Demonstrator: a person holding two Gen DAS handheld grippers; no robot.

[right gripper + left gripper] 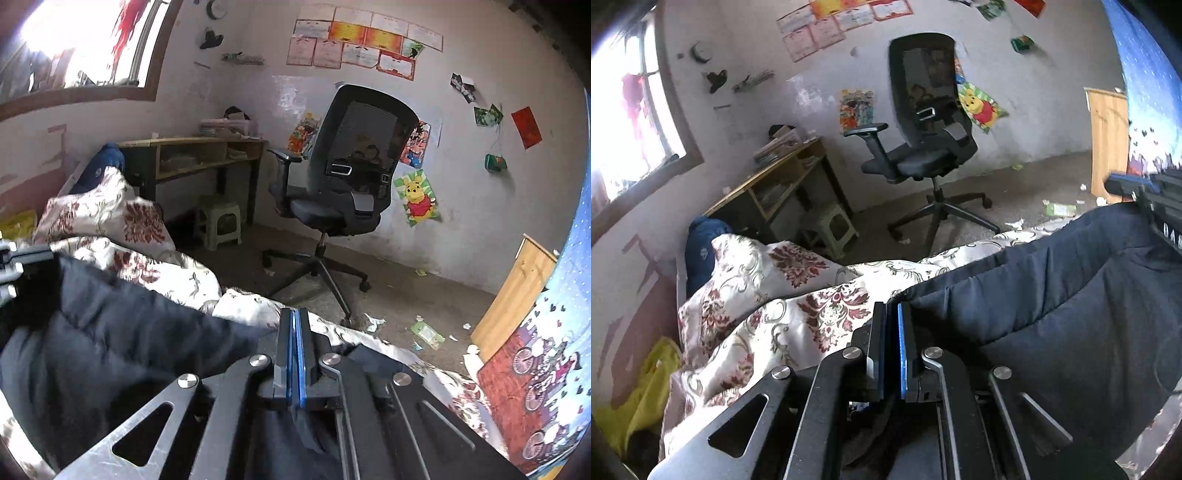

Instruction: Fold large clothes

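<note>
On the bed, over its cream cover with dark red flowers, lies the big dark navy garment, spread between my two claws and bunched in soft folds. My left claw sits at the garment's left edge, its blue-lined jaws drawn together with only a thin slit showing between them; the cloth edge comes right up against the tips, but I cannot tell from here whether any fabric is pinched in there. In that same view my right claw shows at the far right, above the garment's other end. From the right wrist, my right claw has its jaws pressed flat together, blue pads touching, with navy cloth beneath and beside it; whether a fold is caught between the pads is hidden. The garment fills the lower left of that view and runs off toward my left claw, which is seen only in part at the left edge. Beyond the bed's far side is bare floor with scraps of paper, and a black office chair stands there, well apart from the bed. A wooden worktop with a shelf stands against the wall near the window, a small pale stool tucked under it. A blue bundle lies at the far end of the bed, just past the flowered cover.
</note>
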